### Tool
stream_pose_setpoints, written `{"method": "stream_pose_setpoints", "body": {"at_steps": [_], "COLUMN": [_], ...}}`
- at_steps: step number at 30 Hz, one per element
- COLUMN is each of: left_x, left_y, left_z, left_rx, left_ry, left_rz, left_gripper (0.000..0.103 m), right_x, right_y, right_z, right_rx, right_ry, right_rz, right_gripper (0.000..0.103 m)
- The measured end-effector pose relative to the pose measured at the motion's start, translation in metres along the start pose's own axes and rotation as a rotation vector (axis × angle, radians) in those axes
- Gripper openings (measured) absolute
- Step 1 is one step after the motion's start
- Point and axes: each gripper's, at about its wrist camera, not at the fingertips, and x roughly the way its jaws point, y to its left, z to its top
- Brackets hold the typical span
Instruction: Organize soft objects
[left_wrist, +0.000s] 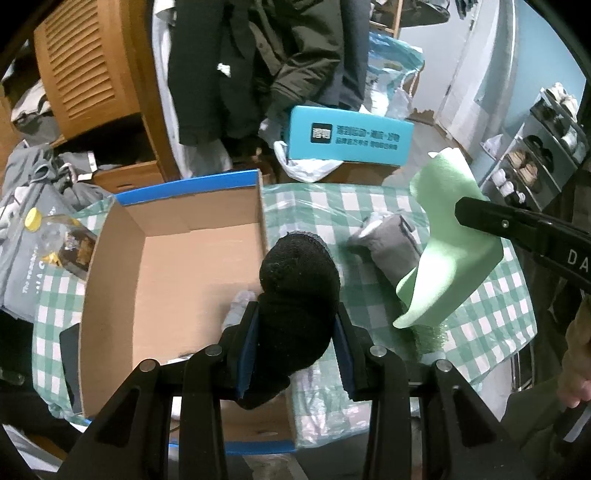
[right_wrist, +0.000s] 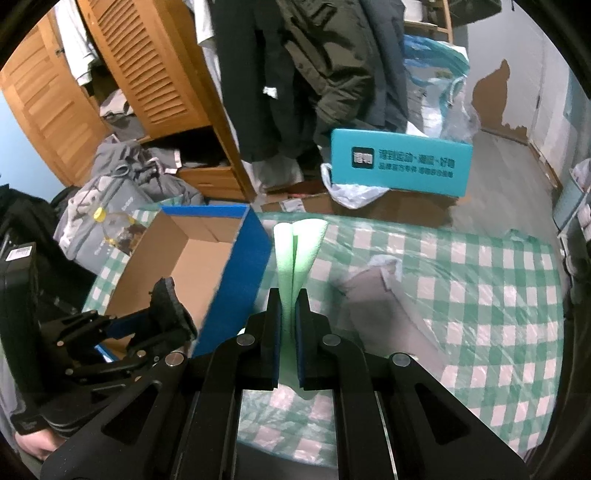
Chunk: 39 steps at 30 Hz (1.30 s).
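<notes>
My left gripper (left_wrist: 295, 317) is shut on a black balled sock (left_wrist: 299, 273), which hangs over the right wall of the open cardboard box (left_wrist: 166, 258). A pale soft item (left_wrist: 240, 302) lies inside the box near that wall. To the right, my right gripper (left_wrist: 476, 216) holds up a light green foam sheet (left_wrist: 450, 251). In the right wrist view the right gripper (right_wrist: 288, 306) is shut on the folded foam sheet (right_wrist: 299, 247), beside the box's blue outer wall (right_wrist: 236, 280). The left gripper (right_wrist: 162, 317) with the sock (right_wrist: 170, 306) shows at the left. A grey rolled cloth (left_wrist: 391, 243) lies on the table.
The table wears a green-and-white checked cloth (left_wrist: 332, 206) under plastic. A teal carton (left_wrist: 351, 134) and plastic bags stand behind it, under hanging dark jackets. A yellow-capped bottle (left_wrist: 33, 219) lies left of the box. A shoe rack (left_wrist: 535, 158) lines the right wall.
</notes>
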Motion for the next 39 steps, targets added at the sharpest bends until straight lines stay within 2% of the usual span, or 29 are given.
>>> {"method": "stream_pose_setpoints", "body": {"at_steps": [24, 39], "left_x": [-0.018, -0.018], "left_y": [0.062, 0.101], "left_z": [-0.013, -0.024], "left_rx": [-0.073, -0.136], "left_ry": [-0.04, -0.031], "left_rz": [0.083, 0.112], "left_gripper": [0.038, 0.038], "right_x": [0.015, 0.043], "right_y": [0.078, 0.122], "right_z": [0.02, 0.022], "right_rx": [-0.094, -0.158], "right_ry": [0.004, 0.051], "right_rz": [0.075, 0.102], "right_gripper": [0.006, 0.006]}}
